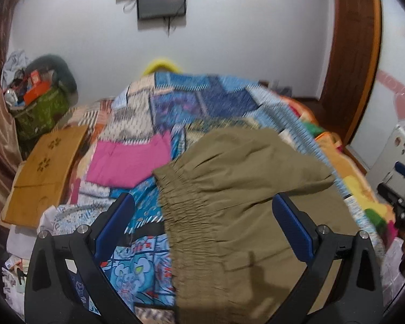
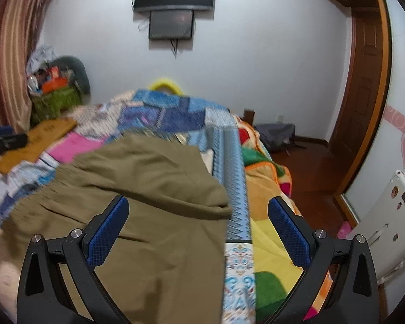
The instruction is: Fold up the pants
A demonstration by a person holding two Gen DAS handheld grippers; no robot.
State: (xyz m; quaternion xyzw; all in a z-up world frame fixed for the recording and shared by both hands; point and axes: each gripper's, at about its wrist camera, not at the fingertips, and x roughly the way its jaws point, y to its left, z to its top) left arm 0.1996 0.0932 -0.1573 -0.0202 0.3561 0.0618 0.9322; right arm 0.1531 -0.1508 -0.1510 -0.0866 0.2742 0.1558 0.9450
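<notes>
Olive-green pants point(image 1: 245, 202) lie on the patchwork bedspread point(image 1: 175, 102), folded over, with the gathered elastic waistband point(image 1: 181, 216) on their left side. My left gripper point(image 1: 202, 210) is open and empty, jaws wide, above the waistband. In the right wrist view the pants point(image 2: 148, 202) lie with a folded edge across the top. My right gripper point(image 2: 198, 213) is open and empty above the pants' right edge. The right gripper also shows at the far right of the left wrist view point(image 1: 402, 197).
A pink cloth point(image 1: 127, 162) lies on the bedspread beyond the pants. A cardboard sheet point(image 1: 43, 172) and a green basket point(image 1: 37, 113) of clutter are at the left. A colourful blanket point(image 2: 267, 189) lines the bed's right edge. A bag point(image 2: 275, 135) lies on the wooden floor.
</notes>
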